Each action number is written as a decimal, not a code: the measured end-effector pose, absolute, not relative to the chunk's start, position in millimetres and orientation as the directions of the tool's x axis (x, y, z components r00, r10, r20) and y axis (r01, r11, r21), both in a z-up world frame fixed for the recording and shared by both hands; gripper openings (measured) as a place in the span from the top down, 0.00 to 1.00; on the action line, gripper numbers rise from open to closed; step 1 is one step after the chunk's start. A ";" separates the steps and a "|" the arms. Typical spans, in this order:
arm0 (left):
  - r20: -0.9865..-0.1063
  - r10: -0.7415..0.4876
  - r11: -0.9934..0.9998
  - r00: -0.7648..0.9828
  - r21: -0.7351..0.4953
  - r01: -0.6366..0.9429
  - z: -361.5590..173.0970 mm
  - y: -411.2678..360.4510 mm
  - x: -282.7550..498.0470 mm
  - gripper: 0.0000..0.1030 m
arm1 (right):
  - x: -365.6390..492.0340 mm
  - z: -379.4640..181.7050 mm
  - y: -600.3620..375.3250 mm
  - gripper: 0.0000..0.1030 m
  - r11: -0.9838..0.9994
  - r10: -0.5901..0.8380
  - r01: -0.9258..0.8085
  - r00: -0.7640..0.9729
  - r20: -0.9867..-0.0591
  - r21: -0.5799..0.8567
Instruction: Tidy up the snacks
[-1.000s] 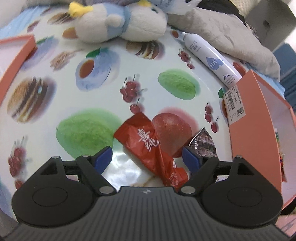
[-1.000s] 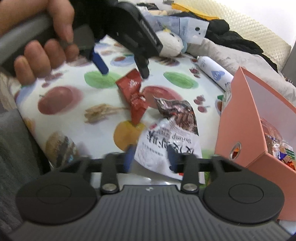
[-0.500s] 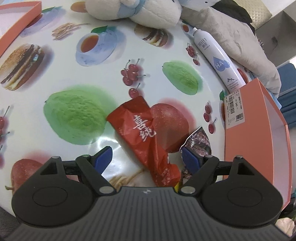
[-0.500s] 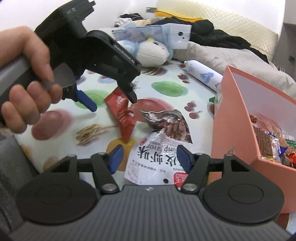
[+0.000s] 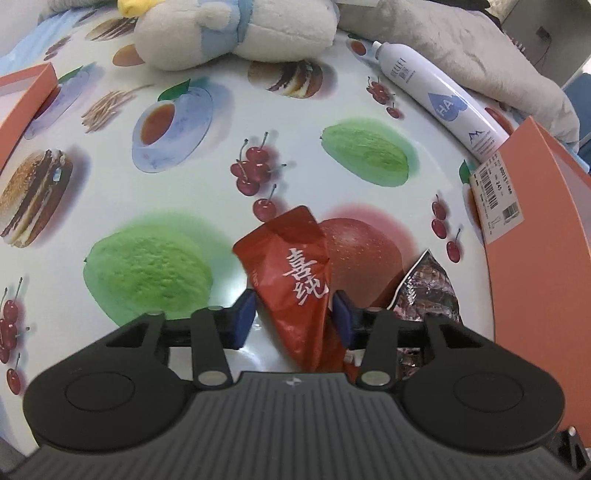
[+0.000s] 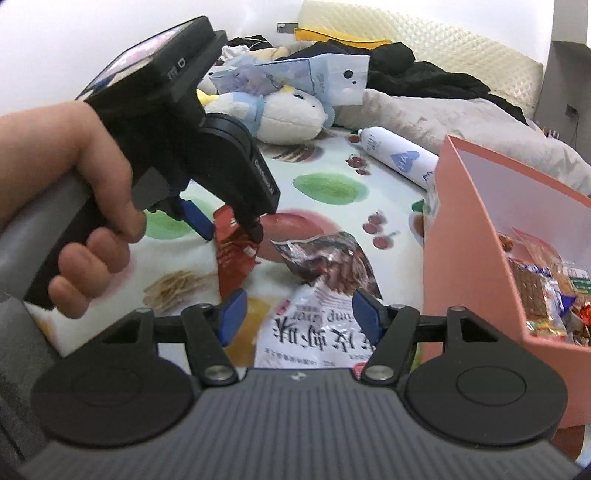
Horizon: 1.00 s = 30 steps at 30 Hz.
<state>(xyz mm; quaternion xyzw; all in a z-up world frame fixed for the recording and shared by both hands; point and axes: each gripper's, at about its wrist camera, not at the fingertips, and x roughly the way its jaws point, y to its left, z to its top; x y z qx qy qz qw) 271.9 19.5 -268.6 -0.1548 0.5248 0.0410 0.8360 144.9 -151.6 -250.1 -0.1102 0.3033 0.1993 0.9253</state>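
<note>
The left hand-held gripper [image 5: 293, 319] straddles the red snack packet [image 5: 295, 280], its blue pads [image 5: 243, 317] spread to either side of the wrapper with a gap showing at each pad, so nothing is pinched yet. The packet lies flat on the fruit-print worktop [image 5: 184, 155], creased and tapering toward the gripper. If the pads close here, I judge they may catch only the slippery narrow end, and the foil could slide out or fold as it is lifted. Just beside it on the right lies a dark foil packet [image 5: 428, 288], near enough that the right pad could snag its corner and drag it along.

The right hand-held gripper [image 6: 299, 317] hangs with its pads wide apart above the white shrimp-flavour bag [image 6: 314, 332], holding nothing. The dark packet overlaps that bag's far edge, so lifting either one could pull the other.

Farther right stands the orange box [image 6: 465, 236], already holding snacks [image 6: 535, 280]; its wall is tall, and a packet carried low might strike it. Beyond, a white spray bottle [image 5: 439, 99] touches the box and could roll if the box is knocked. A plush toy [image 5: 236, 29] lies at the far edge.
</note>
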 end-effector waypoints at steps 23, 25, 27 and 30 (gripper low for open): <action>-0.886 -0.101 0.957 0.453 -0.211 -0.199 -263.4 41.1 242.5 0.61 | 191.9 -283.8 -133.3 0.39 0.928 0.203 -0.359 0.704 -0.681 -0.095; -0.884 -0.103 0.958 0.456 -0.212 -0.194 -261.6 41.2 240.7 0.61 | 198.0 -283.4 -138.0 0.50 0.937 0.232 -0.349 0.676 -0.700 -0.027; -0.883 -0.100 0.959 0.459 -0.208 -0.191 -258.8 41.5 238.5 0.61 | 201.1 -282.1 -139.1 0.54 0.937 0.238 -0.349 0.665 -0.708 -0.013; -0.881 -0.096 0.960 0.464 -0.205 -0.190 -252.3 43.0 234.7 0.61 | 199.8 -280.0 -136.8 0.64 0.933 0.229 -0.359 0.666 -0.709 -0.036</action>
